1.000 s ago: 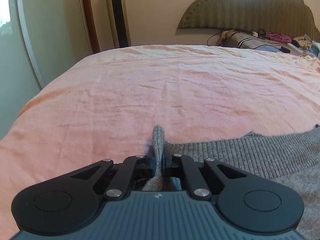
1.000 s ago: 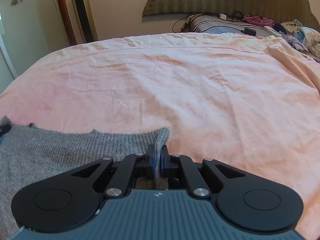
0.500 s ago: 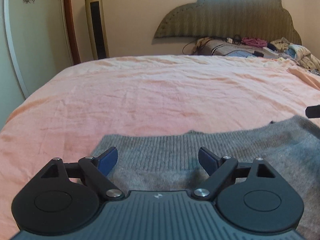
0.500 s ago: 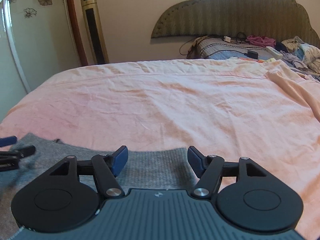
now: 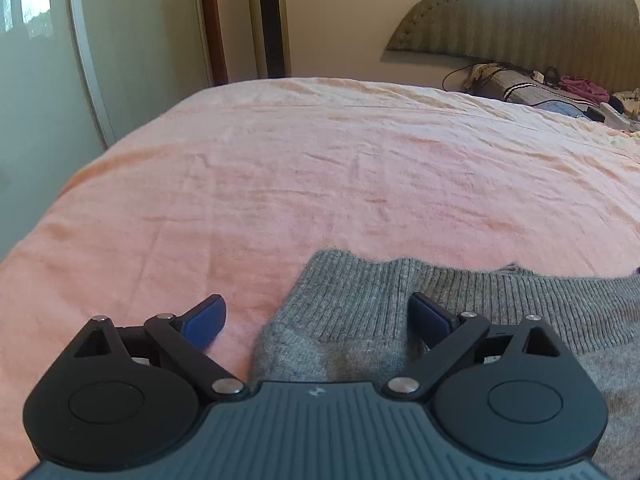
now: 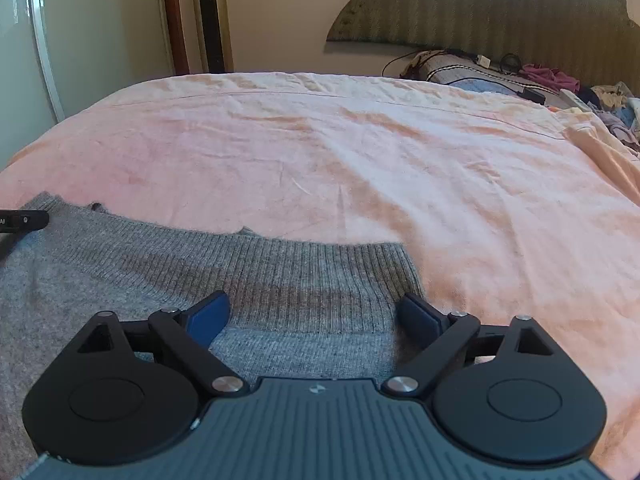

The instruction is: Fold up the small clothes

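Left tool (image 5: pixel 316 318): jaws opening, blue pads spread wide, gripping nothing. Its left pad (image 5: pixel 206 320) stands over the bare sheet; its right pad (image 5: pixel 430 318) stands over the knit, with the garment's left corner lying loose between the two. Right tool (image 6: pixel 312 316): jaws likewise opening and wide apart, holding nothing, both blue pads above the knit and the garment's right corner just inside the right pad (image 6: pixel 418 320).

Markings: a small pale emblem is moulded on the ribbed grey body of each tool, at the centre near the front edge; its form cannot be read. In the right wrist view the black tip of the left tool enters at the left edge and carries small white lettering, too small to read beyond a letter or two. No label shows on the garment.

Task item: grey knitted sweater (image 5: pixel 500 320) (image 6: pixel 160 280), fine fuzzy wool-like knit with a ribbed band along its far edge. It lies flat on the wrinkled peach-pink bed sheet (image 5: pixel 320 168) (image 6: pixel 360 160) at the near side of the bed, spanning from one tool to the other. The ribbed band runs roughly straight, with small tufts standing up along it. A darker patch of shade crosses the band in the right wrist view.

Beyond, a padded olive-green headboard (image 6: pixel 480 8) with assorted clothes and cables at its foot.
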Available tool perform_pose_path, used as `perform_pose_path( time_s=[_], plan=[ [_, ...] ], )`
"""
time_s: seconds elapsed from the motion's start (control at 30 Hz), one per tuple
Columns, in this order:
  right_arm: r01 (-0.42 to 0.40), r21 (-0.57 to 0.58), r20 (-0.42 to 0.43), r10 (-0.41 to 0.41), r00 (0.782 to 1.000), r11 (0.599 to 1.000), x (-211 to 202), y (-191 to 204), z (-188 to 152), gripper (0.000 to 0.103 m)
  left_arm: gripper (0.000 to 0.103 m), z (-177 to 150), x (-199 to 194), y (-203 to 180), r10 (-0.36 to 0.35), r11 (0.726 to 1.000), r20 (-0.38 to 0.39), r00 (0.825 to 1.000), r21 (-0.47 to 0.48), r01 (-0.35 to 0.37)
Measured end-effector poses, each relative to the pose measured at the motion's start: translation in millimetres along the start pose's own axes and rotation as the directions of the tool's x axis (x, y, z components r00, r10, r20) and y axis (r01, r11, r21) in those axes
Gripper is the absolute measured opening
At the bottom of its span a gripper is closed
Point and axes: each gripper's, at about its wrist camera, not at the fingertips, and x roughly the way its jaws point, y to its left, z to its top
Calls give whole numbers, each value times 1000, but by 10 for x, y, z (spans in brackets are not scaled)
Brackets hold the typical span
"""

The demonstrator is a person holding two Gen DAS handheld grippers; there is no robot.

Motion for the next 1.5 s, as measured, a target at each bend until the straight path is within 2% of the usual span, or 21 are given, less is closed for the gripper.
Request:
perform_pose_path(
  time_s=[0.07, 0.13, 0.23, 0.3, 0.4, 0.47, 0.53, 0.6, 0.67, 0.7, 0.73, 0.83, 0.87, 0.97, 1.07, 1.1, 1.23, 1.27, 1.33, 1.4, 1.5],
  plan=[
    [1, 50, 30, -2, 1000, 999, -238, 5, -14, 88, 97, -66, -318, 124, -38, 998, 37, 999, -49, 39],
    [-72, 63, 99, 66, 993, 995, -556, 48, -106, 94, 97, -233, -674, 300, -101, 983, 66, 993, -145, 110],
    [-180, 38, 124, 174, 977, 983, -865, 247, -346, 102, 98, -674, -1193, 569, -192, 932, 76, 979, -298, 206],
    [-185, -34, 94, 188, 978, 982, -900, 443, -512, 102, 98, -959, -1425, 688, -224, 896, 47, 973, -383, 225],
    [-124, -145, 41, 131, 990, 982, -781, 665, -778, 103, 98, -1337, -1655, 857, -245, 829, 3, 970, -518, 211],
    [-89, -201, 123, 115, 986, 976, -795, 732, -966, 103, 98, -1504, -1735, 951, -252, 777, -9, 968, -598, 197],
    [-96, -180, 130, 120, 984, 979, -821, 706, -956, 103, 98, -1605, -1736, 1029, -320, 715, 10, 947, -653, 249],
    [-110, -159, 135, 132, 982, 981, -834, 669, -947, 103, 98, -1621, -1711, 1056, -355, 674, 32, 934, -684, 279],
    [-120, -149, 137, 141, 980, 981, -847, 653, -936, 103, 98, -1643, -1624, 1073, -420, 582, 69, 905, -745, 327],
    [-122, -147, 138, 143, 980, 981, -851, 650, -930, 103, 97, -1634, -1575, 1059, -424, 557, 73, 903, -765, 323],
    [-123, -147, 138, 143, 980, 982, -848, 643, -926, 103, 97, -1618, -1542, 1039, -420, 551, 77, 904, -770, 322],
    [-123, -146, 138, 144, 980, 982, -850, 643, -921, 103, 96, -1514, -1457, 910, -392, 582, 79, 917, -751, 313],
    [-125, -144, 139, 145, 980, 982, -844, 637, -927, 103, 89, -1487, -1440, 875, -376, 590, 76, 923, -748, 303],
    [-139, -129, 144, 157, 977, 982, -857, 604, -941, 103, 51, -1423, -1373, 804, -337, 635, 24, 941, -732, 246],
    [-163, -108, 150, 178, 973, 981, -860, 554, -936, 103, 28, -1389, -1354, 752, -290, 684, -10, 957, -701, 200],
    [-171, -100, 151, 185, 971, 980, -860, 531, -930, 103, 9, -1382, -1358, 723, -269, 709, -25, 963, -682, 180],
    [-207, -57, 162, 214, 963, 977, -886, 451, -917, 103, 5, -1261, -1427, 501, -185, 823, -45, 982, -552, 130],
    [-221, -18, 162, 221, 962, 975, -915, 405, -882, 103, 5, -1181, -1504, 365, -183, 864, -16, 983, -479, 153],
    [-293, 113, 161, 274, 948, 949, -1003, 271, -755, 103, 5, -1032, -1709, 63, -222, 911, 70, 972, -339, 233],
    [-447, 250, 204, 404, 892, 859, -1075, 90, -604, 103, 5, -914, -1893, -326, -284, 936, 135, 949, -173, 305],
    [-647, 428, 182, 640, 746, 632, -882, -97, -415, 103, 5, -955, -2033, -941, -413, 911, 142, 899, 60, 409]
  ],
)
